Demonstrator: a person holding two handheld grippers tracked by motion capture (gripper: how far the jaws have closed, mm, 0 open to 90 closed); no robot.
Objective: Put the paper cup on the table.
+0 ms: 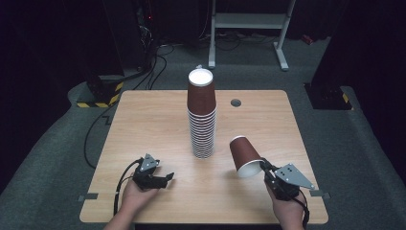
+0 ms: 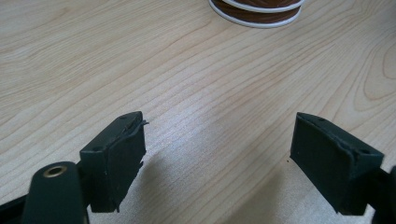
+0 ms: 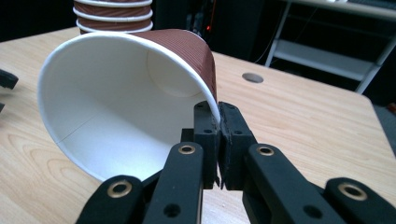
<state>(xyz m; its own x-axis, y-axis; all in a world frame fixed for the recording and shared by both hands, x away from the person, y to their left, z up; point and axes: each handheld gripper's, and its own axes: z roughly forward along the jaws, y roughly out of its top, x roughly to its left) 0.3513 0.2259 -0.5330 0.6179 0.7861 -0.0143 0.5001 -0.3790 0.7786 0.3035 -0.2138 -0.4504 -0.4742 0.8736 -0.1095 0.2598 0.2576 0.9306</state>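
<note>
At the right front of the bench [image 1: 143,120], the right gripper [image 1: 263,166] is clamped on the rim of a single brown paper cup [image 1: 244,153], one jaw inside the white lining and one outside. The cup is held clear of the bench surface, tilted, its open mouth towards the person and its base pointing up and away. A tall stack of inverted brown cups [image 1: 201,115] stands at mid-bench, just beyond and left of the held cup. The left gripper [image 1: 165,178] sits low over the left front of the bench, jaws apart with nothing between them.
</note>
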